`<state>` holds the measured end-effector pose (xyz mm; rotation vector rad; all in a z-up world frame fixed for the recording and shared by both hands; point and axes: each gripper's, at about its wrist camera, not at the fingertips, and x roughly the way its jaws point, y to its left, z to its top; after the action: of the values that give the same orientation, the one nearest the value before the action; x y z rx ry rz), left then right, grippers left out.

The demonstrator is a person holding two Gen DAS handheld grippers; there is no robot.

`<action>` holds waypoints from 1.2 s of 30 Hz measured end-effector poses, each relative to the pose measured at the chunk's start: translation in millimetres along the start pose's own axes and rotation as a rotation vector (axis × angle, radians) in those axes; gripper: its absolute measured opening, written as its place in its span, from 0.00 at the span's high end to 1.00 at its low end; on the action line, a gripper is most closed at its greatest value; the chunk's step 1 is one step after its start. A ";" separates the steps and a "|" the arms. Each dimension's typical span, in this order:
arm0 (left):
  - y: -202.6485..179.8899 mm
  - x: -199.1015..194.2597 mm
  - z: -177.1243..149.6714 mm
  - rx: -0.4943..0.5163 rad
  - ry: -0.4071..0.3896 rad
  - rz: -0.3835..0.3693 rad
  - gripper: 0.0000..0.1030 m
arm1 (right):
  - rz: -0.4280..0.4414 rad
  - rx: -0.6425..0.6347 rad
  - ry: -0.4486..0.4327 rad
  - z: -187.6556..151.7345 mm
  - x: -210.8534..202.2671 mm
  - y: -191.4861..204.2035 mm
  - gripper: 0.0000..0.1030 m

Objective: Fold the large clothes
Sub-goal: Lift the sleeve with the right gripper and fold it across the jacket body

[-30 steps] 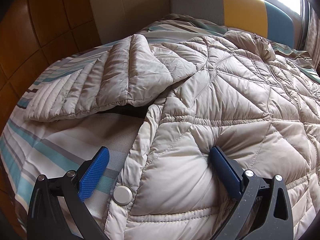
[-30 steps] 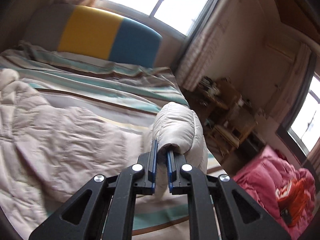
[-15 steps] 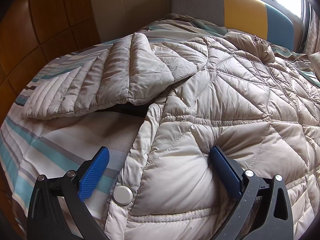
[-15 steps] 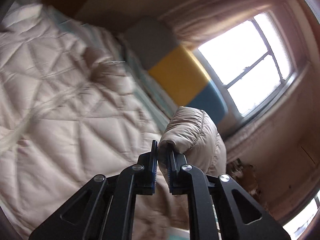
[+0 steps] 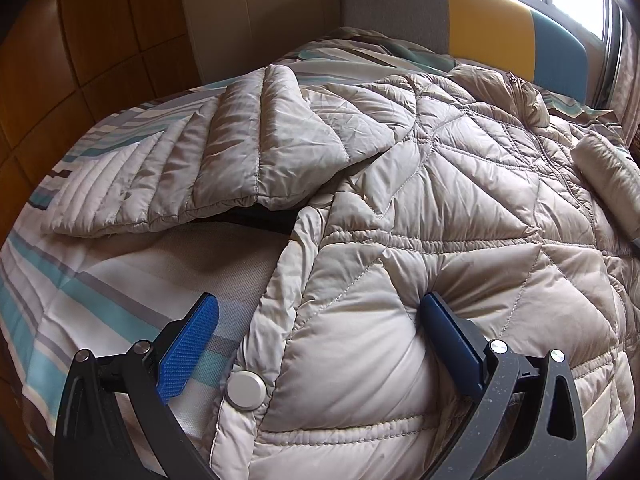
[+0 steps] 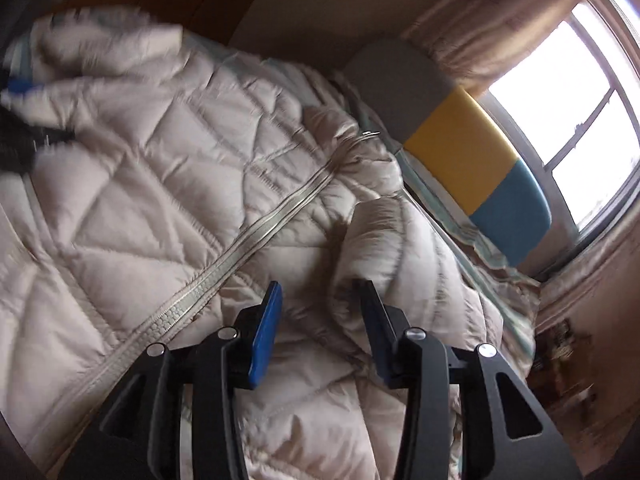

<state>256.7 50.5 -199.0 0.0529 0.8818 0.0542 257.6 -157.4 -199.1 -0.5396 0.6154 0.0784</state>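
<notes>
A beige quilted puffer jacket (image 5: 440, 208) lies front up on a striped bed (image 5: 80, 288). Its left sleeve (image 5: 224, 168) stretches out to the left. My left gripper (image 5: 316, 320) is open and straddles the jacket's lower left hem edge, beside a silver snap button (image 5: 246, 390). The right sleeve (image 5: 604, 180) lies folded across the jacket's right side. In the right wrist view my right gripper (image 6: 320, 296) is open just above that sleeve (image 6: 384, 248), next to the zipper (image 6: 240, 248). The sleeve cuff sits between its fingers, unclamped.
A padded grey, yellow and blue headboard (image 5: 480, 28) stands at the far end under a bright window (image 6: 568, 92). Wooden wall panels (image 5: 80, 40) run along the bed's left side. Cluttered furniture (image 6: 568, 360) sits right of the bed.
My right gripper carried the sleeve from the bed's right side over onto the jacket, then opened and let it go. The left gripper has stayed in place.
</notes>
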 end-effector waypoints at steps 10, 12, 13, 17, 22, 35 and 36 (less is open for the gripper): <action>-5.0 -1.6 0.5 0.019 -0.010 0.030 0.03 | -0.159 0.747 0.041 -35.2 11.8 -141.4 0.69; -6.5 -1.6 0.8 0.024 -0.012 0.037 0.03 | -0.141 0.840 0.104 -39.1 33.2 -155.9 0.69; -6.9 -1.7 0.6 0.026 -0.013 0.040 0.03 | -0.119 0.845 0.120 -36.8 39.0 -156.6 0.70; -7.2 -1.9 1.0 0.029 -0.015 0.045 0.03 | 0.058 0.748 0.071 -2.1 56.2 -115.5 0.70; -19.8 -17.6 9.6 0.101 -0.025 0.086 0.03 | 0.276 0.613 -0.033 29.7 36.1 -67.1 0.67; -144.8 -85.5 54.8 0.253 -0.139 -0.295 0.03 | -0.095 0.947 0.097 -70.8 18.4 -185.6 0.65; -162.8 -80.1 55.4 0.278 -0.120 -0.318 0.03 | -0.113 0.953 0.114 -74.3 22.3 -191.9 0.65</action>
<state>252.9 -118.7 -113.3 0.1732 0.7637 -0.3660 280.1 -361.6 -174.6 0.3485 0.6548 -0.3444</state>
